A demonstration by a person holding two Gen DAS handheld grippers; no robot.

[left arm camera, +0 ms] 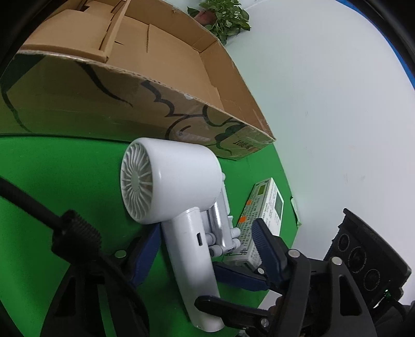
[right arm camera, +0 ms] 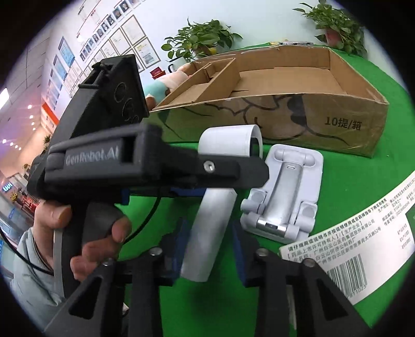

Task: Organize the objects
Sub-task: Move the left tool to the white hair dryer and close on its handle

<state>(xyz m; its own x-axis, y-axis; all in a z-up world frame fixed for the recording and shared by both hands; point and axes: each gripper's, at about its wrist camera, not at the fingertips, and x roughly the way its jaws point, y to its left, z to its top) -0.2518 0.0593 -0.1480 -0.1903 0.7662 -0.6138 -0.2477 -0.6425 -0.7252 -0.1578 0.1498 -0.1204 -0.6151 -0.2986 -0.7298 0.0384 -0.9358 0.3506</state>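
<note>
**Both grippers at the white fan on the green table**

A green cloth (left arm camera: 64,168) covers the table, and behind it stand a white wall with framed papers (right arm camera: 124,39) and a potted plant (left arm camera: 223,15). A low cardboard box (left arm camera: 103,103) with cardboard dividers inside lies at the far side of the cloth. Just in front of it lies the white fan (left arm camera: 176,176), its round head near the box wall and its handle pointing toward the cameras. A folded phone stand (right arm camera: 282,197) lies just beside the handle, and a long medicine box (left arm camera: 269,204) lies on the other side of the stand.

In the right wrist view the black body of the left gripper, held by a hand (right arm camera: 85,233), crosses in front of the fan and hides the place where head and handle meet.

The left gripper (left arm camera: 207,233) is about half open. Its jaws stand around the handle and the stand together: one blue pad is just beside the handle, the other is over the medicine box, apart from the fan.

The right gripper (right arm camera: 210,233) is narrow, with its blue pads against both sides of the handle.
</note>
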